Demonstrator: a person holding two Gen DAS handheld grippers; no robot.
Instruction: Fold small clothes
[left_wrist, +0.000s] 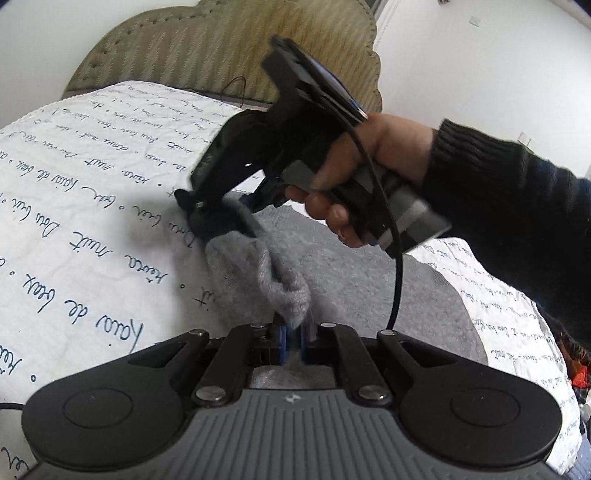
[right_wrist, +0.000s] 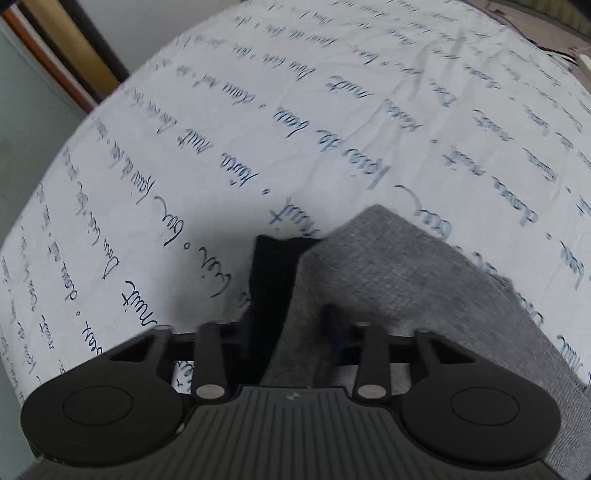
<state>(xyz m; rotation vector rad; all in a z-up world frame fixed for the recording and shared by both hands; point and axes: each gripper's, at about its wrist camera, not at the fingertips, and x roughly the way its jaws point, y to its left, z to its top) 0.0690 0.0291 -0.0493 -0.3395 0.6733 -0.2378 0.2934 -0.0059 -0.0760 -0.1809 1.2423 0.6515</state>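
**Both tongs pinch the sock**

The left tongs (left_wrist: 291, 332) are clenched on one end of the grey sock (left_wrist: 258, 273). The right tongs (left_wrist: 218, 210) grip its dark-blue end. The sock hangs between them, over a grey cloth (left_wrist: 369, 280) on the bed (left_wrist: 92, 221).

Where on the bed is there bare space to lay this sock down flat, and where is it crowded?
Free: the white bedspread left of the grey sock, up to the headboard; the right wrist view shows it bare beyond the grey cloth. Crowded: the middle, where the left gripper and right gripper both pinch the sock over the grey cloth.
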